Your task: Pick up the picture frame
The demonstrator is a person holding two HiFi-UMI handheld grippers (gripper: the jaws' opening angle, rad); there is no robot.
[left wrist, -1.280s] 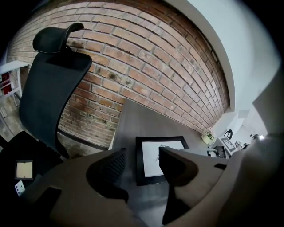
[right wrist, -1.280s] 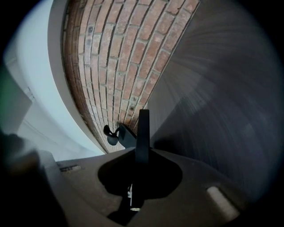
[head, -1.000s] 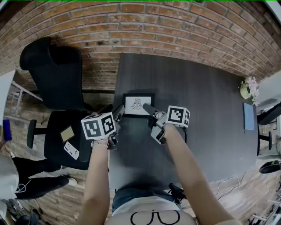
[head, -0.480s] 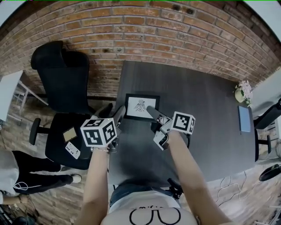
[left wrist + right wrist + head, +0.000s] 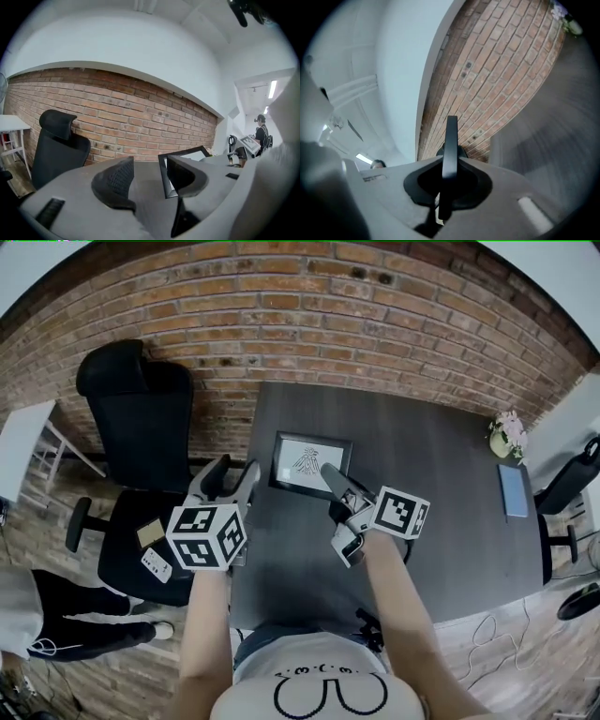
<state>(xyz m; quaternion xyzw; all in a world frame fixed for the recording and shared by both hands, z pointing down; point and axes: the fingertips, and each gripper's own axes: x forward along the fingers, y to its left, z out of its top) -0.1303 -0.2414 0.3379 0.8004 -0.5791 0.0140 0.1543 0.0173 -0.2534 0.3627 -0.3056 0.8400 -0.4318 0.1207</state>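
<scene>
The black picture frame [image 5: 309, 463] with a white sheet and a dark drawing hangs tilted above the dark grey table [image 5: 441, 521]. My right gripper [image 5: 330, 474] is shut on the frame's near right edge. In the right gripper view the frame [image 5: 451, 136] stands edge-on, clamped between the jaws of the right gripper [image 5: 449, 165]. My left gripper [image 5: 234, 471] is open with nothing between its fingers, just left of the frame and apart from it. The left gripper view shows the left gripper [image 5: 147, 164] with the frame [image 5: 162, 174] beyond its jaws.
A black office chair [image 5: 141, 418] stands left of the table, with a small card [image 5: 150, 532] and a white remote [image 5: 155, 565] on its seat. A flower pot [image 5: 507, 435] and a blue notebook [image 5: 516, 490] lie at the table's right end. A brick wall [image 5: 375, 324] runs behind.
Both grippers have risen. The frame has come up off the table in the right gripper and now tilts. The left gripper stays open beside it.
</scene>
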